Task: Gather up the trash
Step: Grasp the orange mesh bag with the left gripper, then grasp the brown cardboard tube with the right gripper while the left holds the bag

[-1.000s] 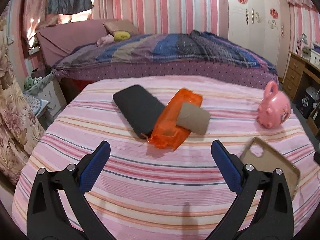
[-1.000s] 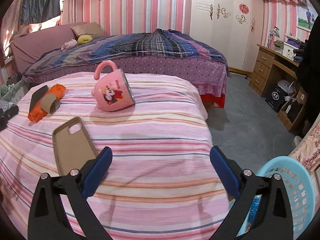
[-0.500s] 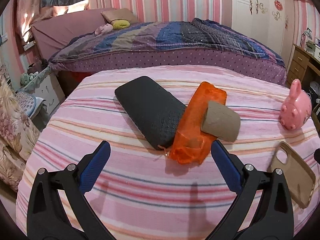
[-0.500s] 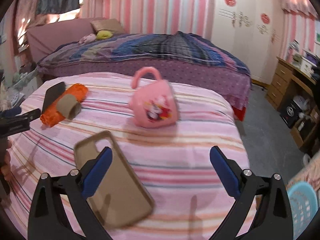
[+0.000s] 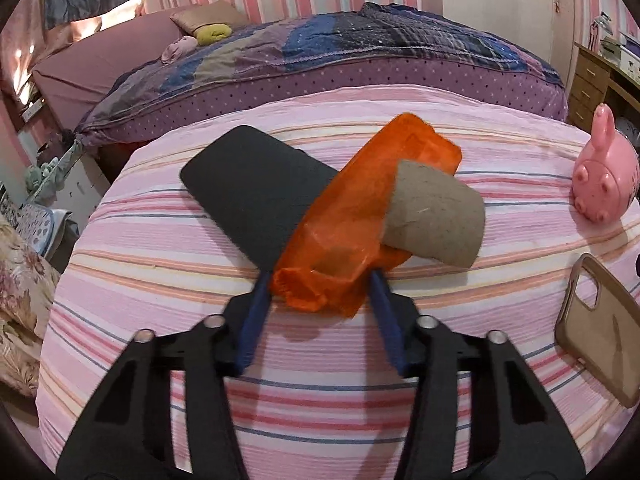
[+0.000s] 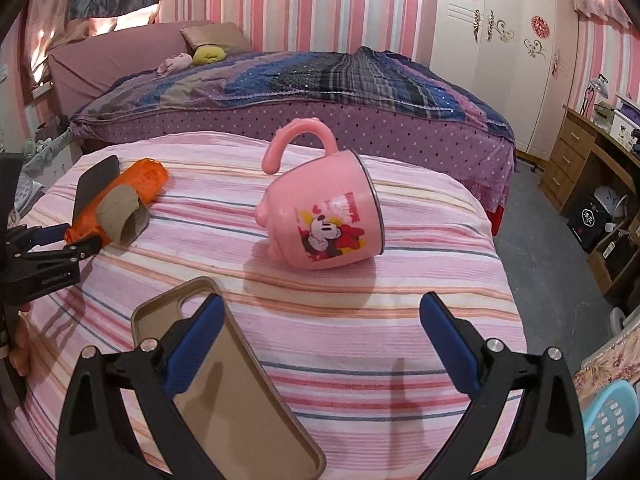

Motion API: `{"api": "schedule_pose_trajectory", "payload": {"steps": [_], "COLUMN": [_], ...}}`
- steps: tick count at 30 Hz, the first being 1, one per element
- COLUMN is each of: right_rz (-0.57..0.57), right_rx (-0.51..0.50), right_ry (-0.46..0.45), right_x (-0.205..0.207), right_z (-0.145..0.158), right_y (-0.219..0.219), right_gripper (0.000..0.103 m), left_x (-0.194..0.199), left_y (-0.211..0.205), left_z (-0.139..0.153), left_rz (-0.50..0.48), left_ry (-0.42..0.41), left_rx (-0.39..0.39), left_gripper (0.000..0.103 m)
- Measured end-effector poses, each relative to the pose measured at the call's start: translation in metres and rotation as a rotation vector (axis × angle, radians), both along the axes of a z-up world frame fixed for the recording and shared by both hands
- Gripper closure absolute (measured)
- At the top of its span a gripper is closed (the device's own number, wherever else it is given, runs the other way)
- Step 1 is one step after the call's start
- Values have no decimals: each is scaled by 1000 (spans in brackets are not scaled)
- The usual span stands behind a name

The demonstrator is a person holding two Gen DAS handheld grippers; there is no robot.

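An orange mesh bag lies on the pink striped bed, with a cardboard tube resting on its right side and a black pad under its left. My left gripper has its blue pads closed in on the bag's near end. In the right wrist view the bag and tube sit at far left, with the left gripper on them. My right gripper is open and empty above the bed, before a pink mug.
A tan phone case lies under my right gripper's left finger and shows in the left wrist view. A light blue basket stands on the floor at lower right. A second bed lies behind. A wooden desk is at right.
My left gripper has moved forward to the orange bag and its jaws have closed from wide open onto the bag's near end. My right gripper has swung left, nearer the mug and phone case.
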State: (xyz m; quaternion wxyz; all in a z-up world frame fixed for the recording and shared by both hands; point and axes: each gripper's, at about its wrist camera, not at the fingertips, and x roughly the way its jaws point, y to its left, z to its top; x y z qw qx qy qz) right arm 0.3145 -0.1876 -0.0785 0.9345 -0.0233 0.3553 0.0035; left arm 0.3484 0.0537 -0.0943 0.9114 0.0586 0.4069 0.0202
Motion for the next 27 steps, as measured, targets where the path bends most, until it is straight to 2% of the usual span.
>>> {"api": "schedule_pose_trajectory", "payload": {"steps": [3,5,7,15,19,27], "right_rz": [6,11,17,69,120,196], "right_rx": [-5,-7,-10,-18,-13,15], "right_ry": [1,1,-2,-18,-21,-9], "right_x": [2,3,3,5,11,33], "right_z": [-1,1,2,3,3,-1], "right_y": [8,9,11,34,59,104], "right_gripper": [7,7,7,7,7,7], "left_x": [1,-1,-5,-36,-44,-53], "left_y": [10,15,19,37,65,129], "left_z": [3,4,7,24,28,32], "left_rz": [14,6,-4,-14,49,225], "left_ry": [-6,-4,-8,-55,-53,-68], "left_rx": [-25,-57,-80,-53,-41,-77], "left_gripper": [77,82,83,84,84,84]}}
